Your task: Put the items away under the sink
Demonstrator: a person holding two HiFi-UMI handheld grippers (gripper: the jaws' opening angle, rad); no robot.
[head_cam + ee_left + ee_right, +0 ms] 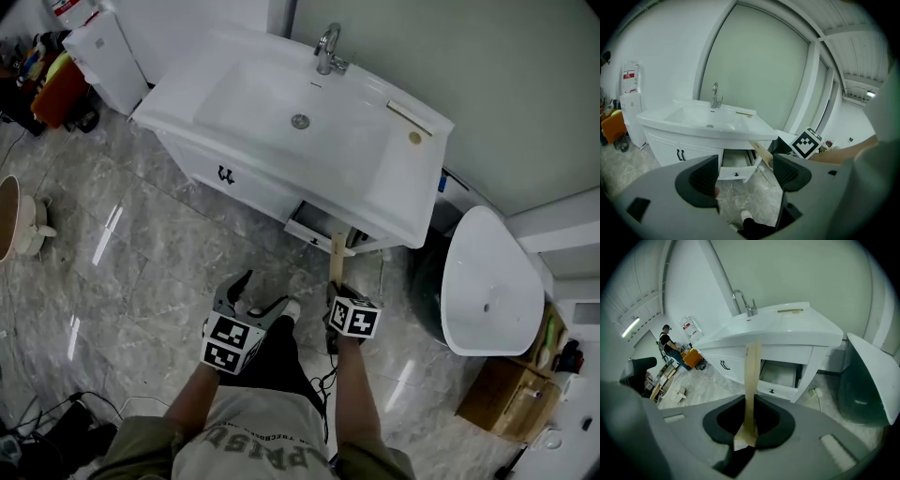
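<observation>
Whereas head view shows right gripper (337, 298) mostly as marker cube, right gripper view shows its jaws clamped on near end of wooden strip (751, 376). Left gripper view shows left gripper (745, 176) jaws wide apart, nothing between. Person (668, 345) far off to left appears only in right gripper view. Strip long axis runs straight out from right jaws, free tip toward white vanity (281, 122) ahead, near open drawer (314, 230). Floor (141, 272): grey marble tile, glossy.
</observation>
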